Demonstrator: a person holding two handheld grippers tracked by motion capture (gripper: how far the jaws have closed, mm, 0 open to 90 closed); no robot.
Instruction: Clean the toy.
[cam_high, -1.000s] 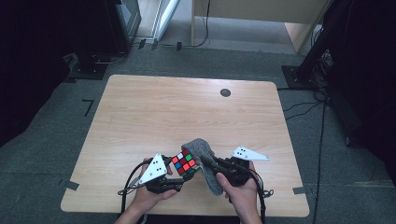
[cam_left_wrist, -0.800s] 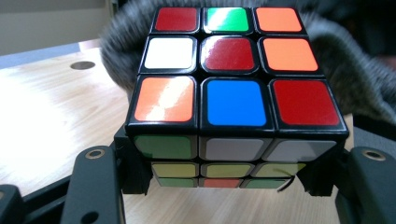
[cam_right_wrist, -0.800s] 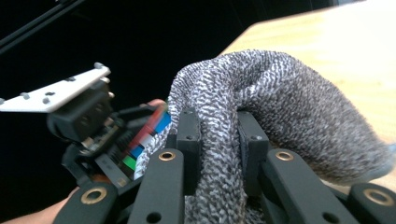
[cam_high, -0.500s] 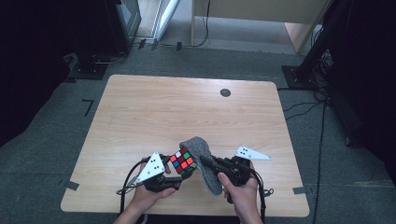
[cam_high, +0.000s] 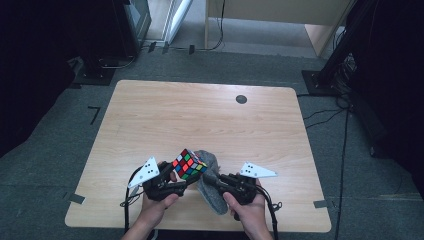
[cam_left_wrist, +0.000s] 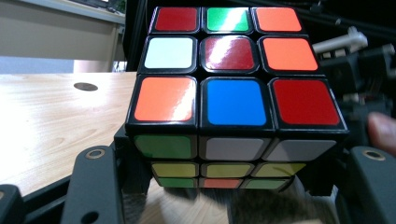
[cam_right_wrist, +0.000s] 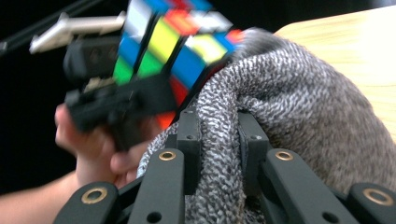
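A scrambled Rubik's cube (cam_high: 189, 164) is held just above the table's near edge, tilted, with my left gripper (cam_high: 178, 181) shut on it. In the left gripper view the cube (cam_left_wrist: 233, 93) sits between the two black jaws, its red, orange and blue face up. My right gripper (cam_high: 214, 181) is shut on a fold of grey knitted cloth (cam_high: 210, 192). The cloth (cam_right_wrist: 299, 102) bulges over the fingers (cam_right_wrist: 189, 135) and presses against the cube (cam_right_wrist: 177, 37) from the right.
The light wooden table (cam_high: 200, 120) has a small dark round grommet (cam_high: 241, 99) near its far edge. Dark equipment stands and cables lie on the floor beyond and to the right. Both hands work close to the table's near edge.
The cube has tipped and shifted slightly up and left in the left gripper. The right gripper with the cloth has slid a little nearer and lower.
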